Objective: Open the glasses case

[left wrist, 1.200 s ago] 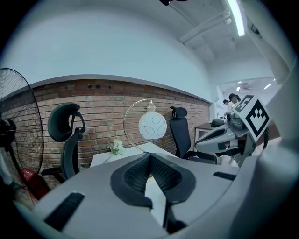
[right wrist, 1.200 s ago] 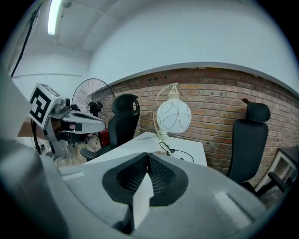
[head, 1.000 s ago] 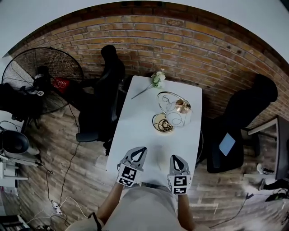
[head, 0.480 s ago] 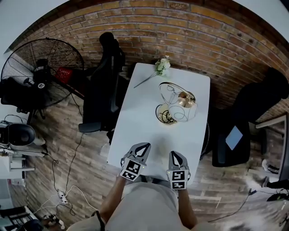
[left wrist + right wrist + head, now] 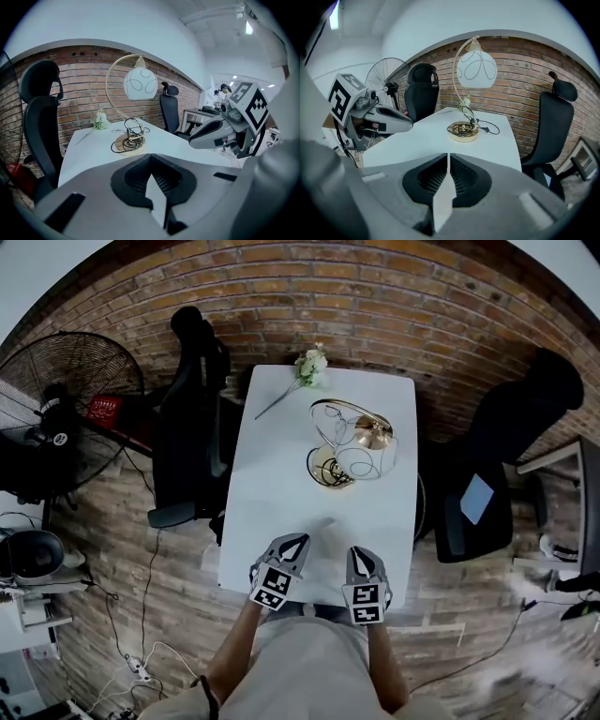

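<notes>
Both pairs of jaws were pressed together with nothing between them. The left gripper [image 5: 151, 159] and right gripper [image 5: 448, 157] sat side by side over the worktop's [image 5: 281, 484] near edge, well short of the lamp [image 5: 352, 442]. Beyond the lamp lay a flower [image 5: 307, 365]. No glasses case showed in any view, so by my reckoning the opening hadn't begun.

no legible words or numbers, square coded markers on left claw [image 5: 296, 540], on right claw [image 5: 361, 552]
</notes>
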The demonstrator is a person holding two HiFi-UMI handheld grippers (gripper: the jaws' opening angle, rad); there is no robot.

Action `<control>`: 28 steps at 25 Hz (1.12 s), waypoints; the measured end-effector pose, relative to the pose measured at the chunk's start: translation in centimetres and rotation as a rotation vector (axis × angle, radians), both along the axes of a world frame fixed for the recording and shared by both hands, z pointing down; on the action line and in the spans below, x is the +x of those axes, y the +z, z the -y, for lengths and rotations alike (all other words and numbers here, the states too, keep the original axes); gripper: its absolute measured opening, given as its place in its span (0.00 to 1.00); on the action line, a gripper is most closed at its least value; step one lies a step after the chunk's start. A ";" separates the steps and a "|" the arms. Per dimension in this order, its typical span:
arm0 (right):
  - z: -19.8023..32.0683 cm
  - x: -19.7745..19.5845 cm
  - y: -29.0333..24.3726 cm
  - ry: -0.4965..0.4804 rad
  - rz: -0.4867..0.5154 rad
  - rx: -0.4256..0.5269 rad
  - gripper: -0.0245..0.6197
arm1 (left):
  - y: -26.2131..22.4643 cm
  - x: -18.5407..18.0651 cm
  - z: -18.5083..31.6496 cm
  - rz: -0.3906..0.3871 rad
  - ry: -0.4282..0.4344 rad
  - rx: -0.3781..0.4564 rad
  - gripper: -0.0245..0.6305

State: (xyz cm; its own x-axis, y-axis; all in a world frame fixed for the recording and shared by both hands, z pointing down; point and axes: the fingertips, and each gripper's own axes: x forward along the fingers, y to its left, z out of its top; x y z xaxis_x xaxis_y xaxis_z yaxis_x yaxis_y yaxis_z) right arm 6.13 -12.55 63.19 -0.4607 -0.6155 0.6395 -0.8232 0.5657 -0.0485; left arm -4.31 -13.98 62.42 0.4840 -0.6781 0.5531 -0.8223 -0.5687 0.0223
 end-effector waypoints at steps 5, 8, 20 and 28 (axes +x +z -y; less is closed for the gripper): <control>-0.2 -0.1 0.8 0.019 -0.037 -0.003 0.05 | 1.5 0.6 -0.2 -0.008 0.058 -0.009 0.04; -0.5 -0.3 1.3 0.019 -0.053 -0.007 0.06 | 2.2 1.0 -0.3 -0.011 0.080 -0.015 0.04; -1.2 -0.3 3.3 0.023 -0.101 -0.030 0.07 | 4.3 1.8 -0.4 -0.014 0.113 -0.057 0.04; -1.5 -0.4 4.6 0.006 -0.120 -0.042 0.07 | 6.0 2.0 -0.2 -0.001 0.114 -0.079 0.04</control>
